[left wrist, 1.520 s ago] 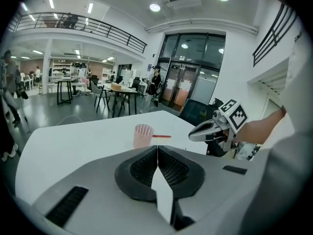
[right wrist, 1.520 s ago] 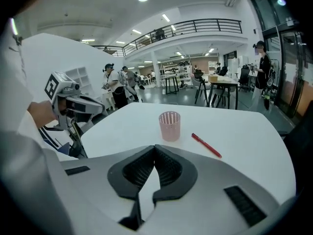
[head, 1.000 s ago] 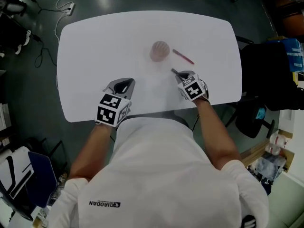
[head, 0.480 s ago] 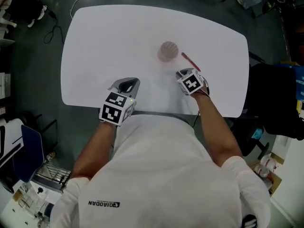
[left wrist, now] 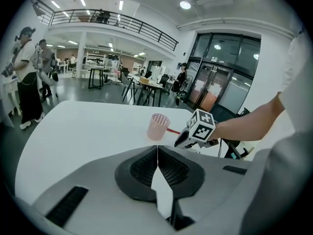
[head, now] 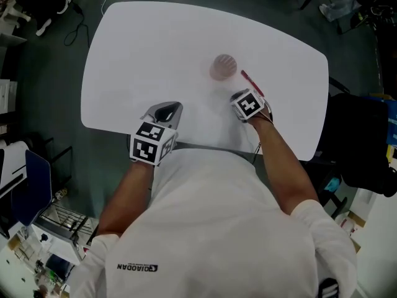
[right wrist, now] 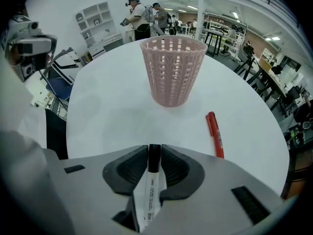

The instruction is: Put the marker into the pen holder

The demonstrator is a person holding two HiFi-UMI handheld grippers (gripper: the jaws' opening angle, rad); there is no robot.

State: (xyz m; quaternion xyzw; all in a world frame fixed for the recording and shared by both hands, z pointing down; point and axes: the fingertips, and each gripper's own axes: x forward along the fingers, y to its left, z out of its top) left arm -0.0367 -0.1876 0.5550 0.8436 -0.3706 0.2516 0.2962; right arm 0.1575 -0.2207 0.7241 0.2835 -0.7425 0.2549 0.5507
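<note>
My right claw [right wrist: 154, 152], clamped on the marker [right wrist: 148, 192], has edged closer to the pen holder [right wrist: 172, 67], upper centre. Left claw [left wrist: 157, 153] pressed together, empty. Drop-in looks near.

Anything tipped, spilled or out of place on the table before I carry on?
Nothing stands out. The pink pen holder stands upright, the red pen lies flat beside it without touching, and the right gripper holds a black-capped marker lengthwise between its jaws.

Pink lattice pen holder [right wrist: 172, 70], red pen [right wrist: 214, 134], white table [head: 155, 54], white marker [right wrist: 149, 182] (black cap), black-and-white square-patterned cubes [head: 149, 143]
</note>
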